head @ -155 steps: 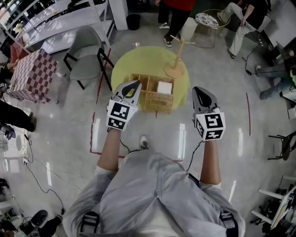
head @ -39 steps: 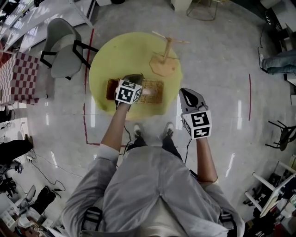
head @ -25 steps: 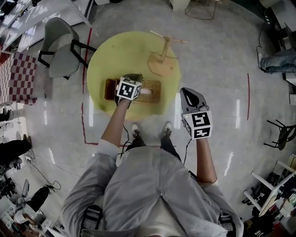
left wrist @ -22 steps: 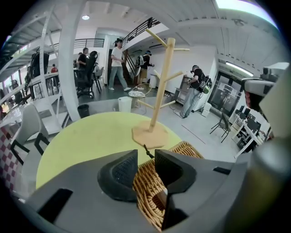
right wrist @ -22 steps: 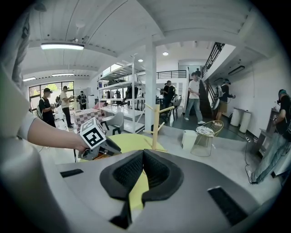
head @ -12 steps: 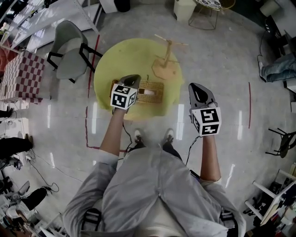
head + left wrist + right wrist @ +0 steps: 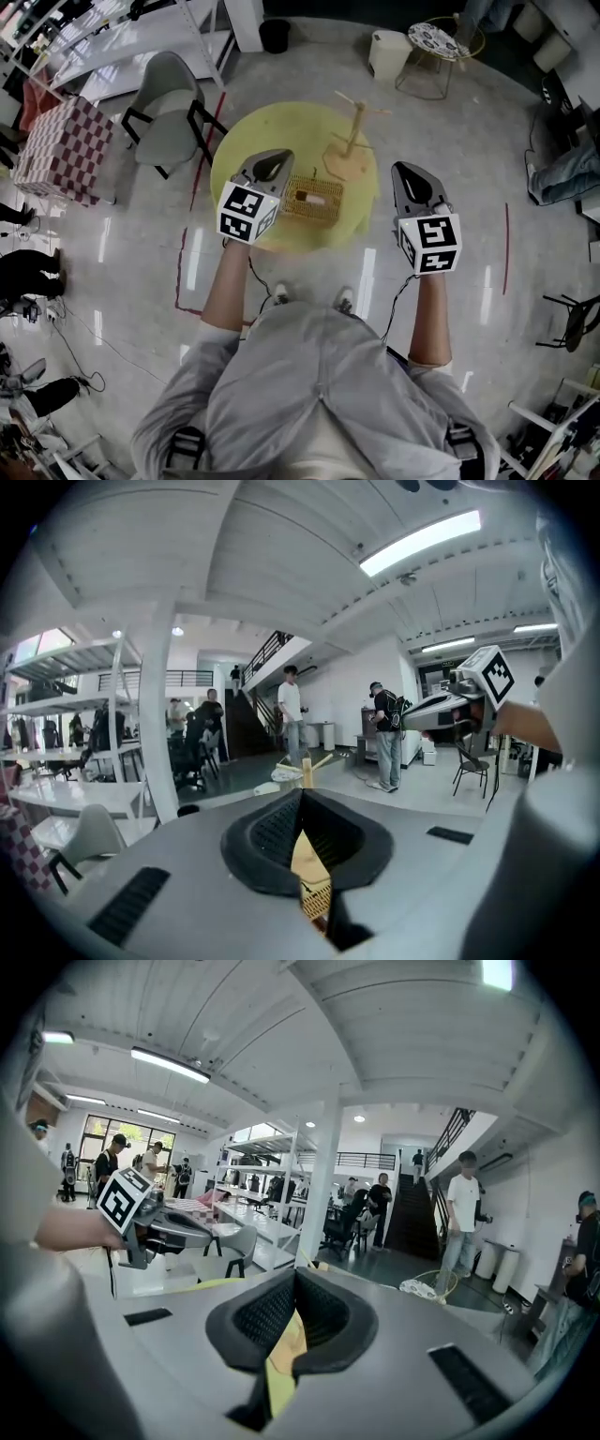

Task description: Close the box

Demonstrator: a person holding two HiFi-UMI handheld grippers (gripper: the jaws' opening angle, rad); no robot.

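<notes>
Left gripper: the left gripper [image 7: 266, 167] is squeezed shut and has nothing in it. It is up in the air, just left of the box.
Right gripper: the right gripper [image 7: 410, 176] also has its jaws pressed together with nothing between them. It is off to the right, past the table's edge and well away from the box.
Box: the woven box [image 7: 323, 208] sits on the round yellow table [image 7: 253, 141], between the two grippers and close to the near edge. Its lid looks down. There is a pale patch on top, and I cannot tell what it is.
Job: I think the closing is done, or almost done.
Worry one: the lid may not be pushed all the way down. No gripper is on it, so it could pop back up.
Worry two: the box looks light. A push from the side could slide it toward the near edge, and it might fall off.
Worry three: the wooden stand [image 7: 352, 159] is just behind the box. It is tall and thin, so a bump from a gripper could tip it over.
Safe way: press straight down on the lid, slowly.
</notes>
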